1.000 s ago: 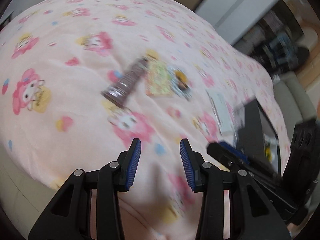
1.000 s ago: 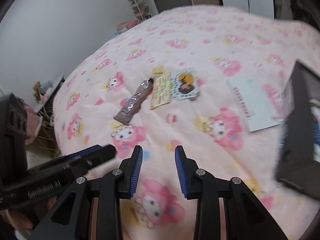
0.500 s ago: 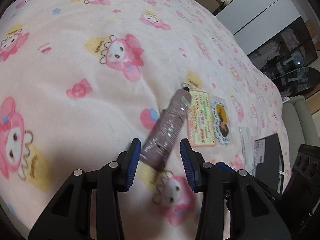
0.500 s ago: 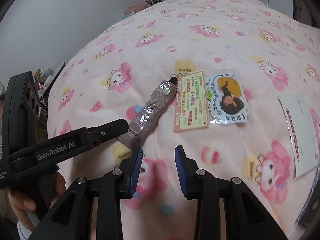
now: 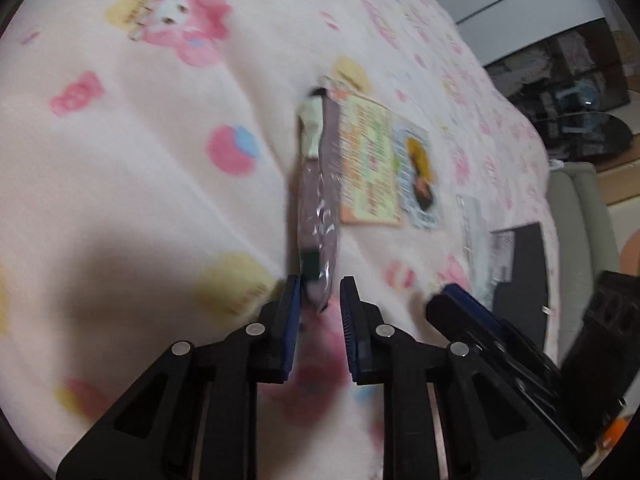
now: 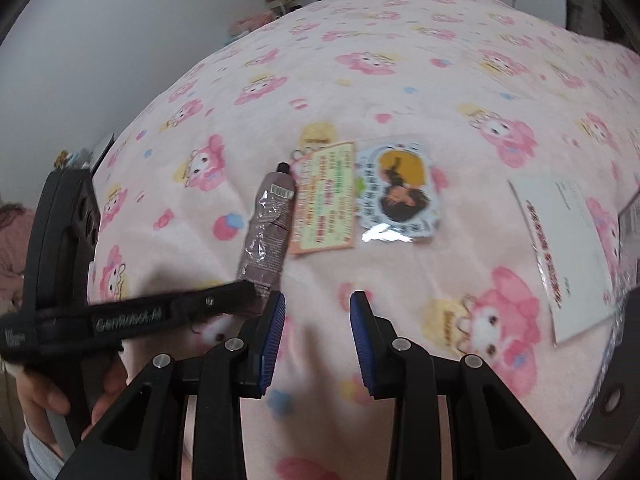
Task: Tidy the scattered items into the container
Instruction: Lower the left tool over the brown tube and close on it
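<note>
Lying on the pink cartoon-print blanket (image 6: 400, 80), the crumpled mauve tube (image 6: 266, 236) is the landmark here: its black cap points away from the cameras and its flat crimped end faces the tools. The left tool (image 5: 320, 308) sits at that crimped end with its blue pads spread, one on each side of the tube's tail; the left pad looks to be touching or nearly touching it, the right pad stands apart, so the tube is not clamped. In the right wrist view the left tool (image 6: 248, 294) reaches in from the left to the same end of the tube.

Just right of the tube, touching along its edge, lies an orange-rimmed card (image 6: 326, 196), and beside that a sticker (image 6: 398, 190) in clear wrap. Well to the right of the tube is a white leaflet (image 6: 568, 252), and beyond it a dark container (image 5: 520, 272) at the blanket's edge.

The right tool (image 6: 318, 308) hovers above the blanket near the tube's crimped end, slightly to its right, with its pads spread and nothing between them.
</note>
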A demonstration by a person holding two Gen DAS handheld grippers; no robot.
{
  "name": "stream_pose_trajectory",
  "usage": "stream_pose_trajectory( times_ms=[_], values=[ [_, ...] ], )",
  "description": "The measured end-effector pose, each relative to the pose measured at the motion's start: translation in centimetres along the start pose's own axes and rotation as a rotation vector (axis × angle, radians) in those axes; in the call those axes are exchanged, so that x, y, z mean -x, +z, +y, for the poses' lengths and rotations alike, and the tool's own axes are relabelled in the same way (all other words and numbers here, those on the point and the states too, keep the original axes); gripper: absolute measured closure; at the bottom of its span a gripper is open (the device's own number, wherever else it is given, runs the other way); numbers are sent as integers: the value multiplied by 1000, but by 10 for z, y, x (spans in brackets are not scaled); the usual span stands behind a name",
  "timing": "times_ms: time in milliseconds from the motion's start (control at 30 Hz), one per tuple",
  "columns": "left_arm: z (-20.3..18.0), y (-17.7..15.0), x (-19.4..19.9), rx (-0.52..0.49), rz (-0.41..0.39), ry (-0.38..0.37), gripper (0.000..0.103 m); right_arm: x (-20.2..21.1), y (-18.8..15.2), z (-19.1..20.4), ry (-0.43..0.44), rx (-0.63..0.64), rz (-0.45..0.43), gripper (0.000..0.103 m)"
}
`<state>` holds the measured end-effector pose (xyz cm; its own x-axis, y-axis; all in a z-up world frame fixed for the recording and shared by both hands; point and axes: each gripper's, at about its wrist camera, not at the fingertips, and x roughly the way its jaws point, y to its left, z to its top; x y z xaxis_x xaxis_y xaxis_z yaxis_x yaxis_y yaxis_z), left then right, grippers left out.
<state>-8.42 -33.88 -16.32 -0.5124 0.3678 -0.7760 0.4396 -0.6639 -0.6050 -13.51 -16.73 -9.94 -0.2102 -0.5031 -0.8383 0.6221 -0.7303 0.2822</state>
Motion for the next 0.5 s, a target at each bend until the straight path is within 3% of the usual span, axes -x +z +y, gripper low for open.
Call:
stream_pose_trajectory(
  times_ms=[67, 200, 267, 367, 400, 433, 500],
  values=[
    [-5, -5, -1, 1, 1, -44, 84, 2, -4, -8, 2, -25, 6, 73],
    [1, -1, 3, 36, -54, -11, 79, 3, -6, -13, 21, -24, 14, 73],
    [10, 7, 5, 74, -93, 21, 57, -1, -3, -11, 46, -21, 16, 73],
    [19, 28, -6, 108, -101, 23, 56, -11, 4, -2, 75, -7, 19, 72],
    [20, 32, -12, 108, -86, 36, 59, -16, 7, 2, 83, 2, 22, 71],
    [21, 35, -17, 104, -72, 48, 70, -24, 9, 5, 92, 17, 31, 68],
    [18, 34, -24, 87, -57, 49, 72, -38, 10, 8, 107, 19, 59, 68]
  ],
)
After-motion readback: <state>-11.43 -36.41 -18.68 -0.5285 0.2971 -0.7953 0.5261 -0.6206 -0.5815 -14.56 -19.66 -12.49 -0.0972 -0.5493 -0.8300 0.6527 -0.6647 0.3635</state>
